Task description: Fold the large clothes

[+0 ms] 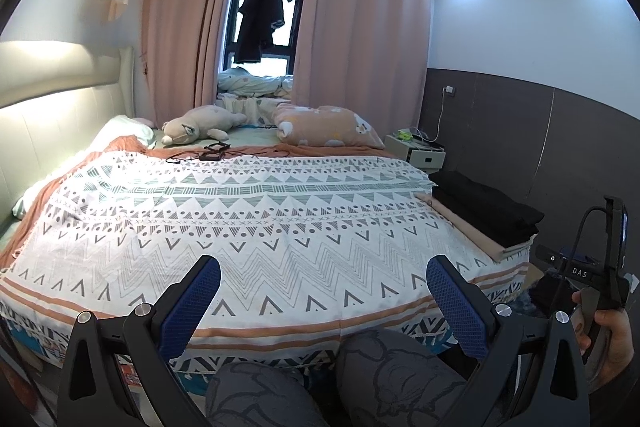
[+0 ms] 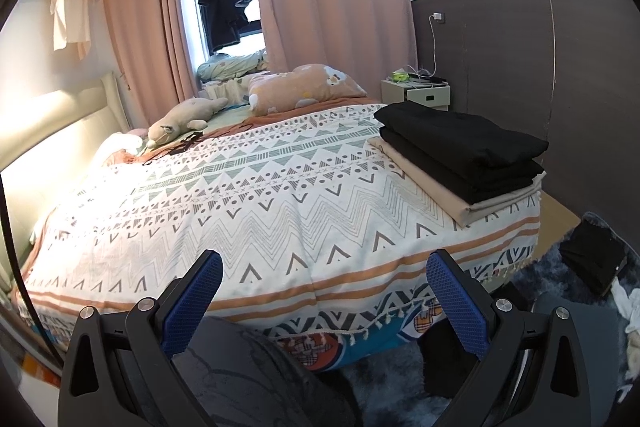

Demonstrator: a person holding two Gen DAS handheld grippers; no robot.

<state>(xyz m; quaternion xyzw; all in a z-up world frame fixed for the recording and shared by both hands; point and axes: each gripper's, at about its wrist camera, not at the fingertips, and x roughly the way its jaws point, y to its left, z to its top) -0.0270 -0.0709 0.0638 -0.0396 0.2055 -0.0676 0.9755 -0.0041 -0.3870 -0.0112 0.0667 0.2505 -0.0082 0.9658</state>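
A stack of folded clothes, black pieces (image 1: pixel 486 209) (image 2: pixel 460 147) on a beige one (image 1: pixel 472 231) (image 2: pixel 448 187), lies on the bed's right front corner. My left gripper (image 1: pixel 323 283) hovers open at the foot of the bed, above a person's patterned grey knees (image 1: pixel 384 359), holding nothing. The right gripper (image 2: pixel 324 281) is open too, empty, left of and below the stack. In the left wrist view the right gripper's body (image 1: pixel 588 275) shows at the right edge, held by a hand (image 1: pixel 612 331). A dark garment (image 2: pixel 592 259) lies on the floor rug at the right.
The bed wears a white geometric-patterned cover (image 1: pixel 260 219) (image 2: pixel 248 195). A plush toy (image 1: pixel 200 129), a pillow (image 1: pixel 328 127) and cables with a small device (image 1: pixel 212 151) lie at its far side. A nightstand (image 1: pixel 424 151) stands at the right wall. A dark coat (image 1: pixel 260 15) hangs at the window.
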